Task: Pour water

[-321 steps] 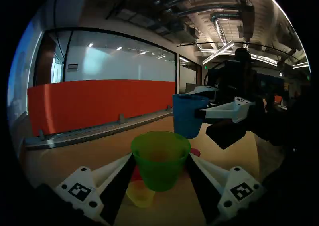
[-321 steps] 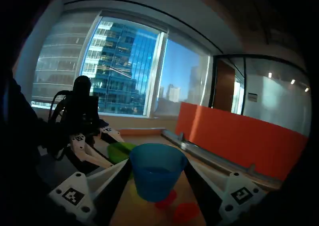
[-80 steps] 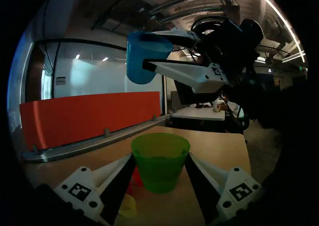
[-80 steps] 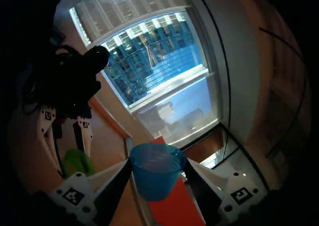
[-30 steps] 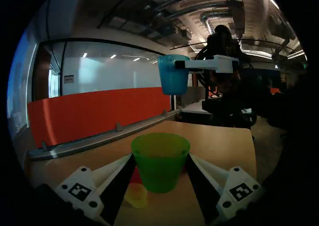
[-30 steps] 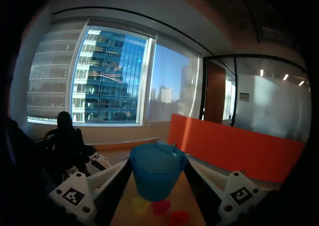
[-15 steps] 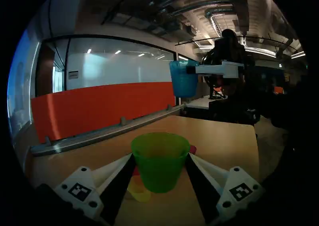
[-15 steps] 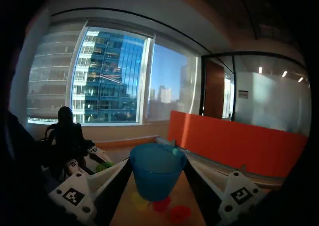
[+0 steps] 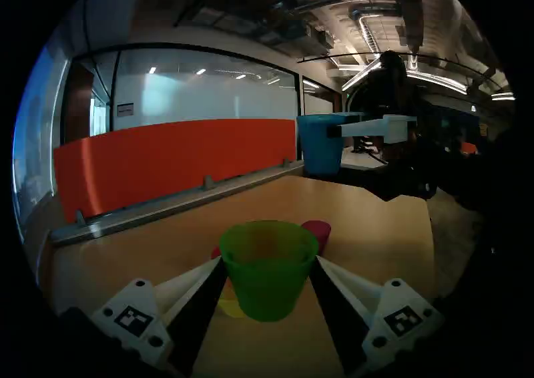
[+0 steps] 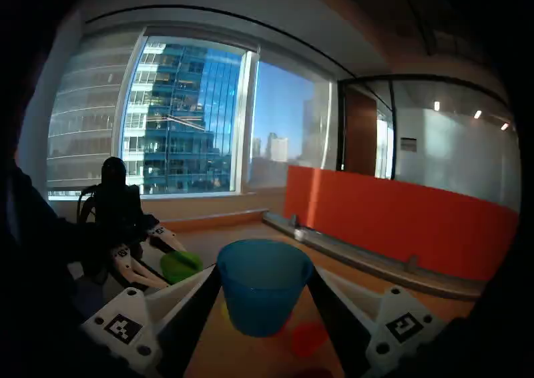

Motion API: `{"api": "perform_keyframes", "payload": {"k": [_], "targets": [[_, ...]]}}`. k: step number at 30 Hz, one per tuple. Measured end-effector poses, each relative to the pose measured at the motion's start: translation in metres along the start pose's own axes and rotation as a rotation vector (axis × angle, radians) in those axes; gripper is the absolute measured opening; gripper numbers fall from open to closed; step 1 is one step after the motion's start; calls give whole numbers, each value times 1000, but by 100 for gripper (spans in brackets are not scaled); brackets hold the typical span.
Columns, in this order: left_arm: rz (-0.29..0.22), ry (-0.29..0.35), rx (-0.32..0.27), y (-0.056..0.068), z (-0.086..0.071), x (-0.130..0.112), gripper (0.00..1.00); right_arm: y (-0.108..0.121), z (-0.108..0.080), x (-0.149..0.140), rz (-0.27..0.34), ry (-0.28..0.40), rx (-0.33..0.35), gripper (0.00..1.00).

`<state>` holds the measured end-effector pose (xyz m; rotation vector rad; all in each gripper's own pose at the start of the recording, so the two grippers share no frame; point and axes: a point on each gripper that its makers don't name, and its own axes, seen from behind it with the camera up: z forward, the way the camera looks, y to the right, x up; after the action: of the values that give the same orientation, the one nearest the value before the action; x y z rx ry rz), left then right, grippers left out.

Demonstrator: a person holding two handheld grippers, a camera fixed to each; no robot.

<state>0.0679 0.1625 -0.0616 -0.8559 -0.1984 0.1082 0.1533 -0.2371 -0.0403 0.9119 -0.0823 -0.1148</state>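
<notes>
Right now my left gripper clamps the green cup upright over the tabletop's near edge. My right gripper clamps the blue cup upright toward the far edge. The 2 cups sit well apart, and I cannot tell whether the pour is done.

Wooden table stretching out ahead of the left gripper. On it, a small red cup sits just past the finger on the right of this view. A yellow cup is tucked beside the other finger, with a second red cup peeking just beyond. A metal rail lines the far edge.
</notes>
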Motion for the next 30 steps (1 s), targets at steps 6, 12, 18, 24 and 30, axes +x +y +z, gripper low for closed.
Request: {"api": "perform_keyframes", "payload": {"k": [6, 12, 18, 24, 30], "targets": [[1, -60, -6, -1, 0, -22, 83, -2, 2, -35, -14, -60, -3, 91], [6, -137, -24, 3, 5, -47, 83, -5, 7, -74, -25, -138, 10, 91], [13, -216, -33, 2, 8, -71, 83, -9, 13, -108, -12, -212, 36, 92], [14, -270, -45, 1, 10, -88, 83, -12, 18, -139, -10, -279, 60, 92], [5, -317, -57, 1, 11, -105, 83, -13, 23, -165, -12, -336, 74, 92]]}}
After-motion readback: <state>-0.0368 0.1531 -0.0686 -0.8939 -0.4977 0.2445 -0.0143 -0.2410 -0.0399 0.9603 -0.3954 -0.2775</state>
